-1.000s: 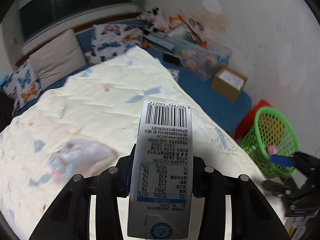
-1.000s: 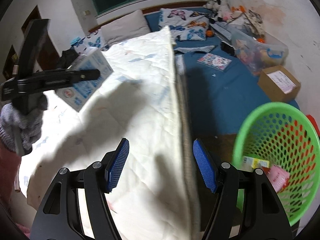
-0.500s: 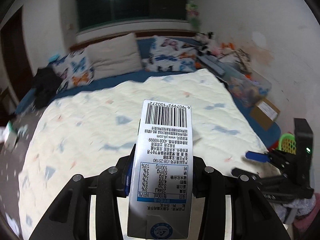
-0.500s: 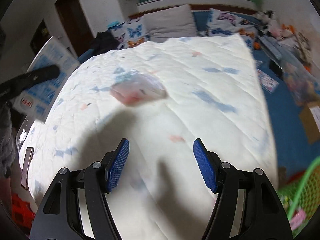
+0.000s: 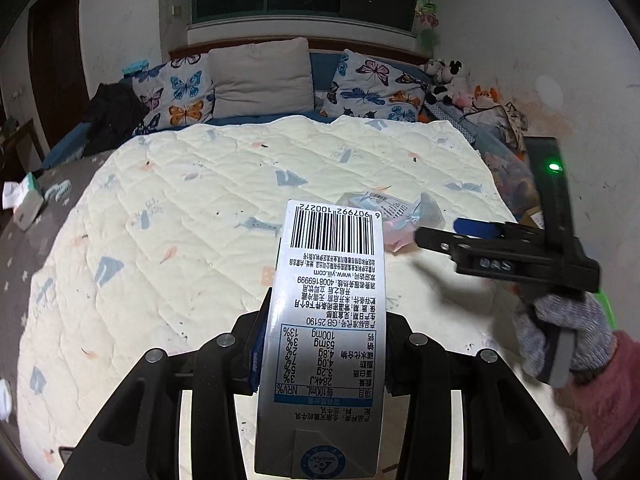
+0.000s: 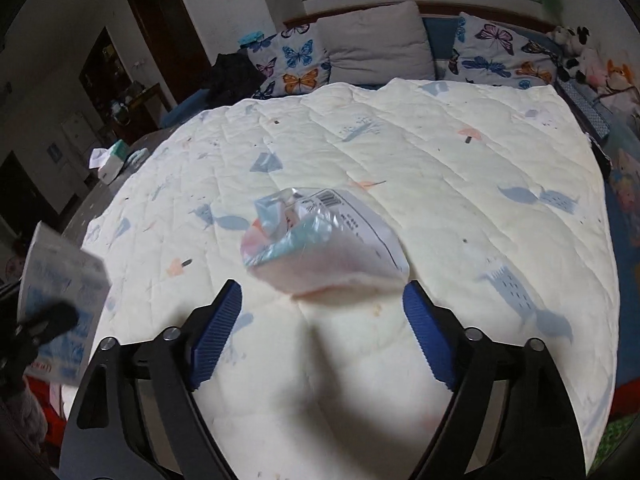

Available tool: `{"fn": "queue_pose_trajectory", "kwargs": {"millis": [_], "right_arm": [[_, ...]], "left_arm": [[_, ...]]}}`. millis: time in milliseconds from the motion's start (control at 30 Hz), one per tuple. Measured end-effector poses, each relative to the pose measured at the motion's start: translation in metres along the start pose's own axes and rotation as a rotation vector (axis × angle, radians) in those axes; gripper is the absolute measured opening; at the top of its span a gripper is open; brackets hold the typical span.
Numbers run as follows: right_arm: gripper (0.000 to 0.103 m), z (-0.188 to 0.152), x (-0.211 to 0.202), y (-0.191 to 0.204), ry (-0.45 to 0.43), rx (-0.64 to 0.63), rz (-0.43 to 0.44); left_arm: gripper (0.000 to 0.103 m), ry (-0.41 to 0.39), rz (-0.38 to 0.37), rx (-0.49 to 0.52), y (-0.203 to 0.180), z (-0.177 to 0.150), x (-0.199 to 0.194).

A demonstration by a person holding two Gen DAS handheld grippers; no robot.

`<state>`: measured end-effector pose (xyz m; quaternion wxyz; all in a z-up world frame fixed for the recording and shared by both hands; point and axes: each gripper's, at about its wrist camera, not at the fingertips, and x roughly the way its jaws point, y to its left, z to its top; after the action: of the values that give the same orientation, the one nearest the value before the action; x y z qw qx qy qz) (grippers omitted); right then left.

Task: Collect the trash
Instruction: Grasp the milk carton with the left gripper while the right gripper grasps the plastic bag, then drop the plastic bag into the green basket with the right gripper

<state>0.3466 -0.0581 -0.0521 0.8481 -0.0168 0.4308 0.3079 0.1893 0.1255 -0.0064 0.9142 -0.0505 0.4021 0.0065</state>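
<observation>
My left gripper (image 5: 326,344) is shut on a grey milk carton (image 5: 328,320) with a barcode, held upright above the bed; the carton also shows at the left edge of the right wrist view (image 6: 60,300). A crumpled clear plastic wrapper (image 6: 320,248) with pink and blue inside lies on the cream quilt (image 6: 440,160), just ahead of my open, empty right gripper (image 6: 322,322). In the left wrist view the wrapper (image 5: 394,216) lies beyond the carton, and the right gripper (image 5: 476,232) reaches toward it from the right.
Butterfly pillows (image 5: 180,92) and a grey pillow (image 5: 260,76) line the headboard. Stuffed toys (image 5: 452,80) and clutter sit along the right wall. A tissue box (image 5: 24,204) lies on the grey sheet at left. A green basket edge (image 6: 616,440) shows at bottom right.
Both grippers have swung left from the green basket toward the bed. The right gripper has moved closer to the plastic wrapper. The left gripper still holds the carton.
</observation>
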Motion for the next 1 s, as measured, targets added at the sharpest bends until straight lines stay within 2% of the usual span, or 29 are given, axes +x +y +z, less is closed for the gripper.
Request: {"fn": "queue_pose_trajectory", "kwargs": {"millis": [67,133,267,333,433,500,633,700,1000], "right_arm": [[0.086,0.005,0.010,-0.003,0.016,0.021,0.009],[0.094,0.008,0.016,-0.008,0.026,0.052,0.031],[0.094,0.012,0.033,-0.015,0.056,0.103,0.079],[0.095,0.013,0.038,-0.013,0.060,0.097,0.070],[0.090,0.013,0.039,-0.011,0.047,0.092,0.080],[0.076,0.013,0.040,-0.007,0.045,0.077,0.082],[0.068,0.008,0.036,0.000,0.028,0.050,0.080],[0.059,0.006,0.033,0.003,0.016,0.045,0.081],[0.058,-0.008,0.013,0.011,-0.006,0.030,0.083]], "left_arm": [[0.041,0.002,-0.002,0.002,0.001,-0.001,0.002],[0.041,0.005,-0.003,0.005,0.001,-0.002,0.003],[0.041,0.015,-0.010,-0.006,0.004,-0.004,0.007],[0.041,0.022,-0.009,-0.008,0.005,-0.004,0.010],[0.041,0.027,-0.009,-0.012,0.006,-0.005,0.013],[0.041,0.029,-0.008,-0.016,0.006,-0.005,0.014],[0.041,0.034,-0.009,-0.024,0.007,-0.006,0.016],[0.041,0.035,-0.013,-0.024,0.006,-0.007,0.016],[0.041,0.031,-0.021,-0.018,0.002,-0.009,0.014]]}}
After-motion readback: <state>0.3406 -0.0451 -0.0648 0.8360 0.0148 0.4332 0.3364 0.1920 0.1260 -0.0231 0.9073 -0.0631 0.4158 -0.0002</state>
